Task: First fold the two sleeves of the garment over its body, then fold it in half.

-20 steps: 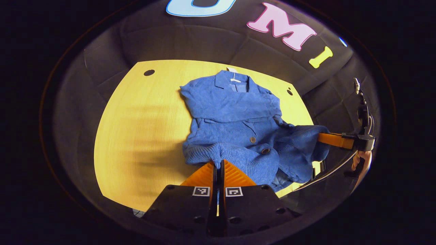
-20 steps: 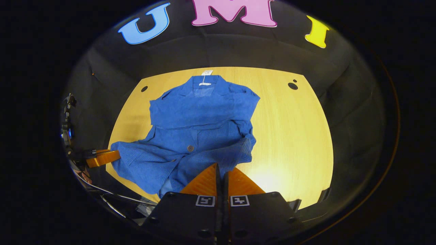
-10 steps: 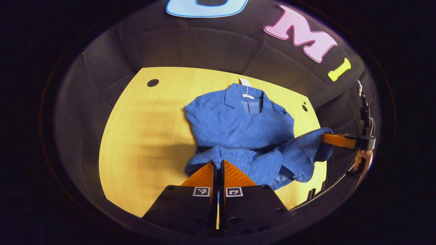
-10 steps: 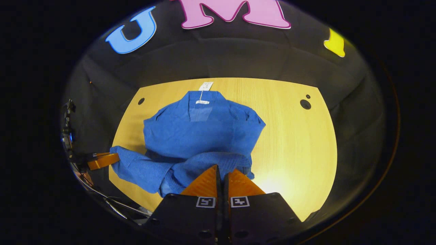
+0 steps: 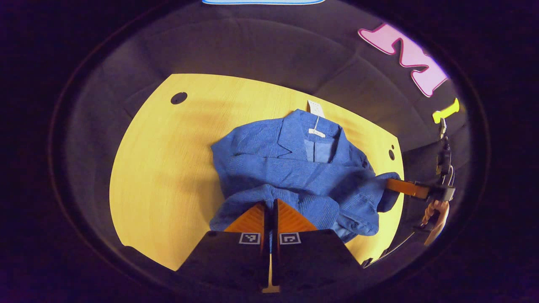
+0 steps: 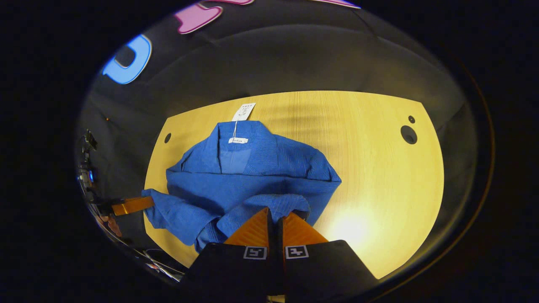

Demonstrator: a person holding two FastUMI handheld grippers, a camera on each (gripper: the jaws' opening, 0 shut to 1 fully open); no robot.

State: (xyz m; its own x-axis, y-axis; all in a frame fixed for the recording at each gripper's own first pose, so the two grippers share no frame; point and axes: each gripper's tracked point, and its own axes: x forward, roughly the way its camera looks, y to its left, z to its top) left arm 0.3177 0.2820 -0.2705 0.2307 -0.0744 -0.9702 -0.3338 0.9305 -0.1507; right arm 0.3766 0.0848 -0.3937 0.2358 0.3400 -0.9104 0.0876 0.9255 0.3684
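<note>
1. While a blue jacket (image 5: 294,172) lies on the yellow table (image 5: 168,168), the left gripper (image 5: 269,206) pinches its bunched hem just ahead of the fingers.
2. Likewise, the right gripper (image 6: 275,212) is clamped on the hem's other corner.
3. Beyond both grippers, the collar and a white tag (image 6: 243,112) lie farthest away.

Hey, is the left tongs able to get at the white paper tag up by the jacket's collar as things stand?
Probably not yet: the left tongs are shut on the jacket's hem. The tag lies uncovered on the table beyond the collar, so releasing first would free the way.
</note>
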